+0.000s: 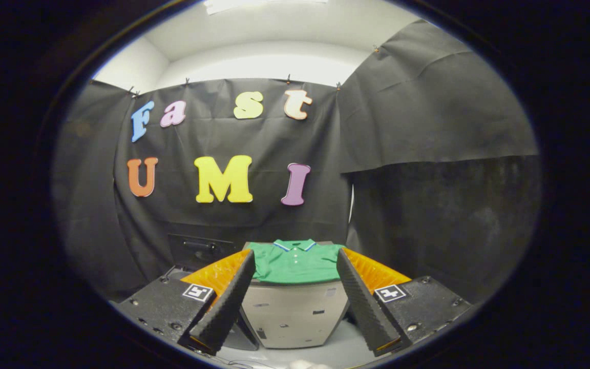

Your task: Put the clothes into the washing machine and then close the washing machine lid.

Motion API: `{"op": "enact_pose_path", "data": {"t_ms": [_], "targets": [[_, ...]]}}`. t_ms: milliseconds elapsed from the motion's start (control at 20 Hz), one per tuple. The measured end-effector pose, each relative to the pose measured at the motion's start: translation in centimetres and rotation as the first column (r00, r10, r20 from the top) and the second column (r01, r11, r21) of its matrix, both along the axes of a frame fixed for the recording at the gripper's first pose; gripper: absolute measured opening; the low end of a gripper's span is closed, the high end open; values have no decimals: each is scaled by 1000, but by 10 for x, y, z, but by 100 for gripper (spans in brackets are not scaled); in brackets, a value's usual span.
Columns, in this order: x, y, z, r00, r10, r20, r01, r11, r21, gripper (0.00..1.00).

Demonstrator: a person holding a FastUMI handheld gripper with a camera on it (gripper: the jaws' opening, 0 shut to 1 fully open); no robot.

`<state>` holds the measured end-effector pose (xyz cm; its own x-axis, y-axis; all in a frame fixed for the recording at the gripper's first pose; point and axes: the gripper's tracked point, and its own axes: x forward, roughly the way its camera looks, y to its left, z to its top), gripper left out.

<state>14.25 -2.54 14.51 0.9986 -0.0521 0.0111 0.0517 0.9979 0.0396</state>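
Claw (292, 302) held level, fingers spread wide apart, nothing between them; ribbed, textured pads (228, 302) face each other across the gap. Beyond the fingers and framed between them: a green polo shirt (295, 262), lying flat and spread out, collar with a pale stripe toward the far wall, smooth knit cloth, front hem draped just over the near edge of what carries it. That support is a boxy light-grey unit (295, 318), probably the washing machine, with a plain hard front panel bearing a few small dark marks; cannot tell from here whether its lid is open or shut, since the shirt covers the top. Left of the unit and behind the left finger, a dark box-like object (200, 251) with a handle-shaped recess stands close against the black cloth wall (254, 215); what it is I cannot tell. The cloth hangs in soft folds right behind the shirt and wraps round on the right side as well (428, 128), so room behind and to the right of the unit is tight. Pale floor or table surface (341, 353) shows below the unit, between the fingers, bare. Straight line from claw to shirt is unobstructed. White ceiling (274, 46) above the cloth.
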Motion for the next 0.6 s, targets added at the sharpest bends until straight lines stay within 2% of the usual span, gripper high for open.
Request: {"op": "enact_pose_path", "data": {"t_ms": [300, 600], "targets": [[100, -17, 34, 1000, -9, -26, 8, 999, -53, 100], [209, -10, 28, 990, 61, -127, -65, 998, -25, 100]]}}
